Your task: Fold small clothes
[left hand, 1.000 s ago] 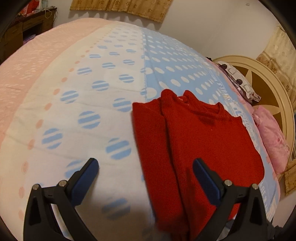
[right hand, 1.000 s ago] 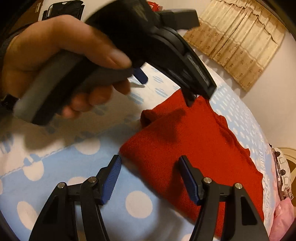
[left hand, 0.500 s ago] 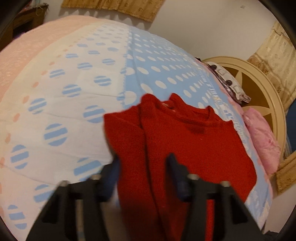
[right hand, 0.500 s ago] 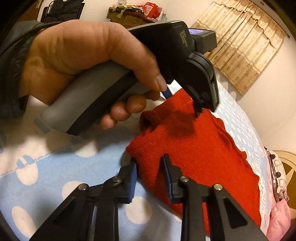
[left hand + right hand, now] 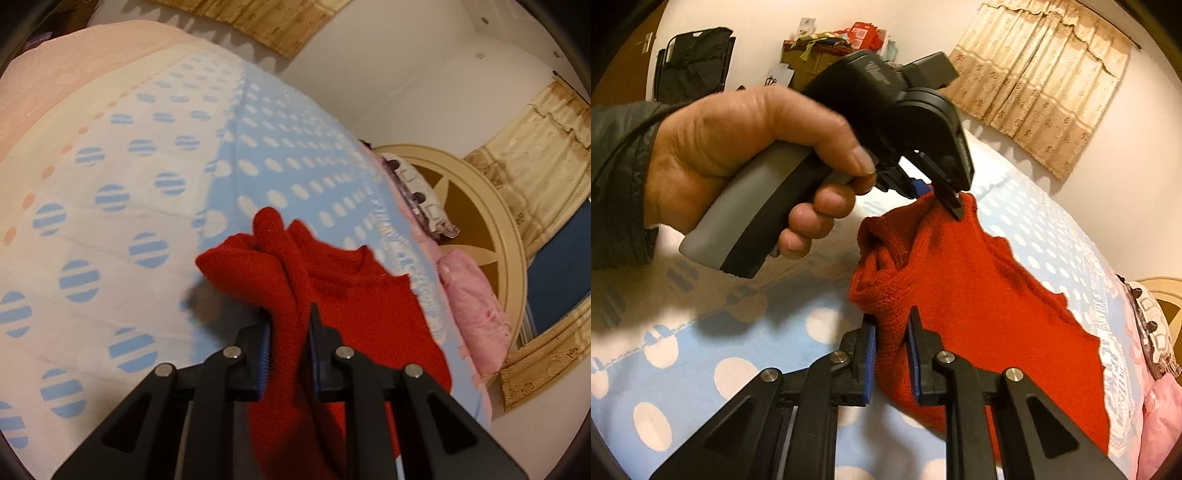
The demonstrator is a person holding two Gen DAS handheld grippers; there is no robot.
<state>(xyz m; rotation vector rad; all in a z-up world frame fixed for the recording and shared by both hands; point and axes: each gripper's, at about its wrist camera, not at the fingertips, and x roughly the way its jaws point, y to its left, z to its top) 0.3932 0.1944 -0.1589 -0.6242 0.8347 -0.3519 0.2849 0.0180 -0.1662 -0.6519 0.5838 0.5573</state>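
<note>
A small red knitted sweater (image 5: 354, 310) lies on the dotted bedspread (image 5: 147, 184), its near edge bunched and lifted. My left gripper (image 5: 289, 332) is shut on a fold of that edge. My right gripper (image 5: 891, 350) is shut on the sweater (image 5: 990, 317) at its other near corner. In the right wrist view the left gripper (image 5: 934, 192) shows in a hand, pinching the cloth's raised upper edge. The sweater's far part rests flat on the blue dotted area.
A round cream headboard (image 5: 491, 229) with a patterned pillow (image 5: 417, 192) and a pink cloth (image 5: 476, 314) stands at the bed's right end. Curtains (image 5: 1049, 74) hang on the wall. Boxes and a dark bag (image 5: 694, 62) stand beyond the bed.
Both grippers closed from open onto the sweater's near edge. The edge has been lifted and bunched up off the bedspread.
</note>
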